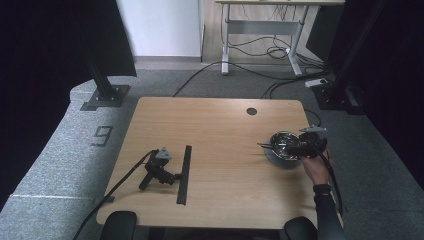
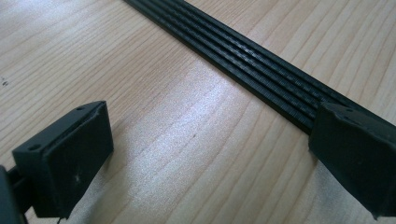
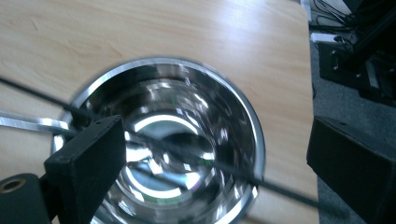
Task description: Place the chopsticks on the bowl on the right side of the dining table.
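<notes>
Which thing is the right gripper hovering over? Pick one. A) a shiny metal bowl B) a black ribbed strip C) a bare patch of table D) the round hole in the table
A: in the right gripper view, the right gripper has its fingers spread open above the shiny metal bowl, near the table's right edge.

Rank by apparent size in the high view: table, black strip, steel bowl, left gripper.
1. table, by far the largest.
2. black strip, longest of the rest, though thin.
3. steel bowl and left gripper: they look about alike, and the right gripper covers part of the bowl, so no ranking between them.
</notes>
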Demonstrator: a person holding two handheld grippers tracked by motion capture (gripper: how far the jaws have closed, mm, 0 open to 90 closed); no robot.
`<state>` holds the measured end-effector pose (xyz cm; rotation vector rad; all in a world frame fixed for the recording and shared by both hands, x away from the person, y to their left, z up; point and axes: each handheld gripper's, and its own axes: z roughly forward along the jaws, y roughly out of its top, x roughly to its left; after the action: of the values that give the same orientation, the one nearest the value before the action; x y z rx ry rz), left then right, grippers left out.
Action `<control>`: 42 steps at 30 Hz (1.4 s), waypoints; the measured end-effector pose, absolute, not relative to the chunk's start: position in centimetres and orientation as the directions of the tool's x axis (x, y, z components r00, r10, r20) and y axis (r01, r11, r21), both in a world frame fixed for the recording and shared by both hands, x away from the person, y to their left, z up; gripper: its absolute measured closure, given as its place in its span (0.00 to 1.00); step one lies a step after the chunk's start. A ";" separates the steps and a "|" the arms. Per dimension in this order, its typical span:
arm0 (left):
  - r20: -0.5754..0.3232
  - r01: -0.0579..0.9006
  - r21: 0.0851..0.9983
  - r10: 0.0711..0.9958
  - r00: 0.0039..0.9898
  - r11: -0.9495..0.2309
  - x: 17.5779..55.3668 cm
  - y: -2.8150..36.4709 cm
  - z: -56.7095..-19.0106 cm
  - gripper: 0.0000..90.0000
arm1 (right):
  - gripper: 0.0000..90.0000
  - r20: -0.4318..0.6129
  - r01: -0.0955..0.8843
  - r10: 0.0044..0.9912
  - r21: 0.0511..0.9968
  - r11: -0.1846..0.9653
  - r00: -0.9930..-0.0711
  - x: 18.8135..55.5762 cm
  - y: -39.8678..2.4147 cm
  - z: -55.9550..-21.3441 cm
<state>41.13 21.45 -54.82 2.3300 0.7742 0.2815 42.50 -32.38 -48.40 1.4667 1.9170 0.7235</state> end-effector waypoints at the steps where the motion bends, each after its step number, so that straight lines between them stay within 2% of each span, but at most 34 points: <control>1: -0.003 0.456 0.649 0.597 0.802 -0.609 41.1 21.5 -54.8 0.00 | 0.05 -0.138 0.638 0.972 0.735 0.231 -0.192 42.2 -32.5 -48.6; 13: -0.003 0.456 0.649 0.597 0.802 -0.609 41.1 21.5 -54.8 0.00 | 0.05 -0.096 0.648 0.977 0.735 0.200 -0.192 41.1 -33.2 -51.6; 33: -0.003 0.456 0.649 0.597 0.802 -0.609 41.1 21.5 -54.8 0.00 | 0.06 -0.096 0.660 0.981 0.728 0.187 -0.171 41.9 -34.2 -52.2; 42: -0.003 0.456 0.649 0.597 0.802 -0.609 41.1 21.5 -54.8 0.00 | 0.06 -0.099 0.632 0.975 0.747 0.204 -0.199 40.5 -34.3 -51.3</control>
<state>41.14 21.46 -54.82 2.3302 0.7737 0.2819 40.55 -34.32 -51.25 1.4898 1.9097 0.7725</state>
